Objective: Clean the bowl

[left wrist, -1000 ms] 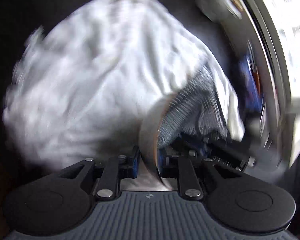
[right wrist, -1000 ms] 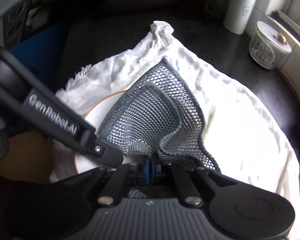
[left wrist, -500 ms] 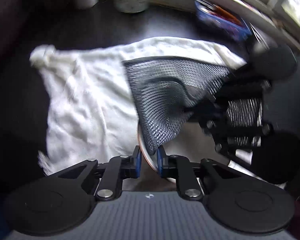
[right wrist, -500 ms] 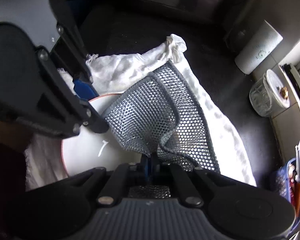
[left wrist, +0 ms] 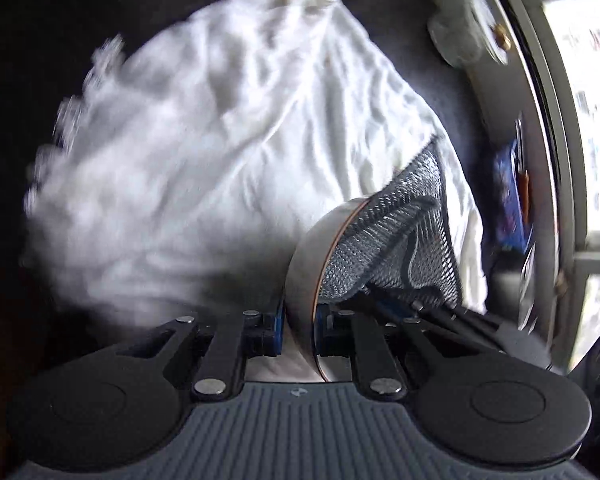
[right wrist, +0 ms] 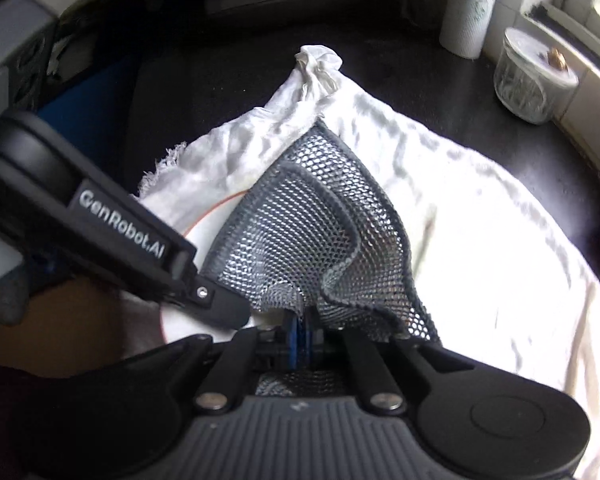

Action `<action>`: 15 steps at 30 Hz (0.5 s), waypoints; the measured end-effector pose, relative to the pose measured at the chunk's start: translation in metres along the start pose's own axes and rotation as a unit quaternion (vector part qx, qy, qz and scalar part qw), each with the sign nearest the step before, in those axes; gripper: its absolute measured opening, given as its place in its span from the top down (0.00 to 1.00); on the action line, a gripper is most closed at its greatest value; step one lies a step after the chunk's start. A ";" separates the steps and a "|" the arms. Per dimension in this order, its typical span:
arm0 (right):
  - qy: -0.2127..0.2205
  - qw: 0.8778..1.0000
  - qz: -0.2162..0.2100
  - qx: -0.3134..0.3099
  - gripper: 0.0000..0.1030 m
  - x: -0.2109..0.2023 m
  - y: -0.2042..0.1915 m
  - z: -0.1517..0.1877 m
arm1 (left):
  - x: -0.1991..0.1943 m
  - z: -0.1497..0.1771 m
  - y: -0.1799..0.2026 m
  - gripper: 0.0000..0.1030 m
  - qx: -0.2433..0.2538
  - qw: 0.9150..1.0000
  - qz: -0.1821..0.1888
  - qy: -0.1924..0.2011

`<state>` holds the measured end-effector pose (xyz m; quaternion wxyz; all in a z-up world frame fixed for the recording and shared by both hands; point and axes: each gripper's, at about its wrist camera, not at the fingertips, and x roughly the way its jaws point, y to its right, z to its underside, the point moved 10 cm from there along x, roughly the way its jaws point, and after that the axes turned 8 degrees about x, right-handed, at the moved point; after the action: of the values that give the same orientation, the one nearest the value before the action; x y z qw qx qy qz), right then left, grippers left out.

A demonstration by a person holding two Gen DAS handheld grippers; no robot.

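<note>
Bowl [left wrist: 304, 264] rim is clamped between the left gripper [left wrist: 298, 328] fingers, tilted above the white cloth [left wrist: 204, 152]. Grey mesh scrubber [right wrist: 312, 240] is pinched by the right gripper [right wrist: 300, 338], pressed inside the bowl.

The setting was a home kitchen. A dark table [right wrist: 228, 68] carried a spread white cloth [right wrist: 480, 240], an upright paper towel roll [right wrist: 468, 8] and a lidded glass jar [right wrist: 532, 76] near a tiled wall. A bright window [left wrist: 580, 120] with a sill ran along one side.
</note>
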<state>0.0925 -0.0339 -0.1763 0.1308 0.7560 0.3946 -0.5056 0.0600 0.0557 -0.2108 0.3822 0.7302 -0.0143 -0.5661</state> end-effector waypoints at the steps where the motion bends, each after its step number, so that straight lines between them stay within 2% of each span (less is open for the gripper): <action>1: -0.001 1.000 -0.002 0.001 0.95 -0.001 -0.001 0.001 | 0.001 -0.002 0.000 0.86 -0.002 1.000 0.003 0.002; 2: -0.001 1.000 -0.001 -0.003 0.95 -0.001 -0.002 0.003 | 0.002 -0.004 0.000 0.84 -0.004 1.000 0.006 0.004; 6: 0.012 0.996 0.042 -0.081 0.98 0.005 -0.005 0.002 | 0.006 -0.011 0.000 0.84 -0.011 1.000 0.017 0.010; 9: 0.025 0.991 0.064 -0.112 0.98 0.004 0.004 -0.010 | 0.010 -0.016 0.000 0.84 -0.017 0.999 0.026 0.016; 13: 0.025 0.992 0.062 -0.107 0.99 0.007 0.017 -0.025 | 0.012 -0.021 0.000 0.84 -0.019 0.999 0.033 0.020; 14: 0.021 0.993 0.057 -0.097 0.99 0.008 0.019 -0.026 | 0.012 -0.019 0.006 0.84 0.014 1.000 0.020 0.018; 15: 0.014 0.995 0.051 -0.087 0.98 0.008 0.020 -0.026 | 0.011 -0.018 0.018 0.84 0.097 0.995 -0.012 0.013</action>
<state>0.1257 -0.0281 -0.1760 0.2160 0.7681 0.4000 -0.4510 0.0859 0.0478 -0.2079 0.3032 0.7713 -0.0553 -0.5569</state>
